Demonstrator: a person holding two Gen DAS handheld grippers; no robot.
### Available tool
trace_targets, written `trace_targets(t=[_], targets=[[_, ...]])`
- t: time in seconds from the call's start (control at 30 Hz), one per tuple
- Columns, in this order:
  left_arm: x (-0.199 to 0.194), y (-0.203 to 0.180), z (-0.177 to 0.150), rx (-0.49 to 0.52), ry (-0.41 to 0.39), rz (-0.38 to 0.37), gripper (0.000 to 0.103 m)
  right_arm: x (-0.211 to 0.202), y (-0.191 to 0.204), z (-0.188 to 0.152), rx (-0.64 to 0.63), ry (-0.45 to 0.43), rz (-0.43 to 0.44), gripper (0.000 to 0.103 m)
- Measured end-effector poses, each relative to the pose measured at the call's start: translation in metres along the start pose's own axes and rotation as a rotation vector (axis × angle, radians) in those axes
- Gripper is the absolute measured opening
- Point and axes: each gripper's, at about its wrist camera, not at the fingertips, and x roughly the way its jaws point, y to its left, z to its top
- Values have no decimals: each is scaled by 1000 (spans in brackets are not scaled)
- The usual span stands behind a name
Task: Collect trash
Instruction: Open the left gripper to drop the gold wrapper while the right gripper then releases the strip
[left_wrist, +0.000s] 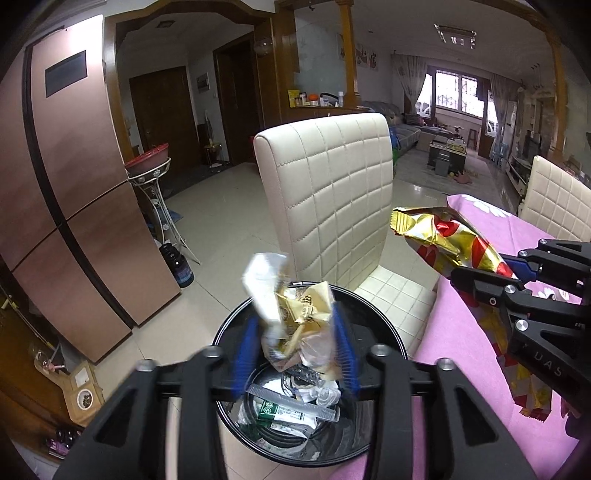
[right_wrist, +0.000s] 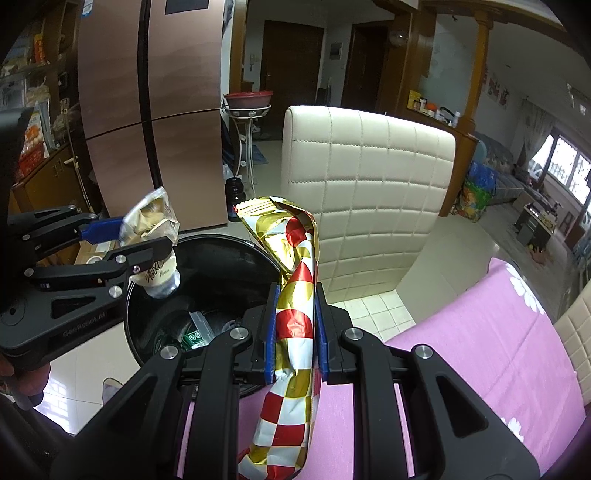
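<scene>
Two tongs (left_wrist: 295, 354) (right_wrist: 295, 325), two wrappers (left_wrist: 295, 314) (right_wrist: 295, 295), one black bin (right_wrist: 207, 280)

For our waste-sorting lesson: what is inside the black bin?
Inside the black bin lie a green-and-white carton, clear plastic packaging and other scraps. The crumpled wrapper in the left gripper above covers part of the contents; the bottom is hidden.

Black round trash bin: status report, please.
Left gripper open, crumpled gold-and-clear wrapper over black round trash bin. Right gripper shut on red-gold checkered foil bag. Nothing blocking.
</scene>
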Motion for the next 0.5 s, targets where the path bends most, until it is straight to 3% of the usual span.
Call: trace_targets(t=[0.07,0.1,0.5], targets=[[1,3,1,-13,-10,10,65,2,0,0,1,2,1,19],[1,4,1,-21,-12,9,66,2,1,1,2,2,1,19],[12,15,-5,-41,34,35,67,13,6,3,4,18,26,19]])
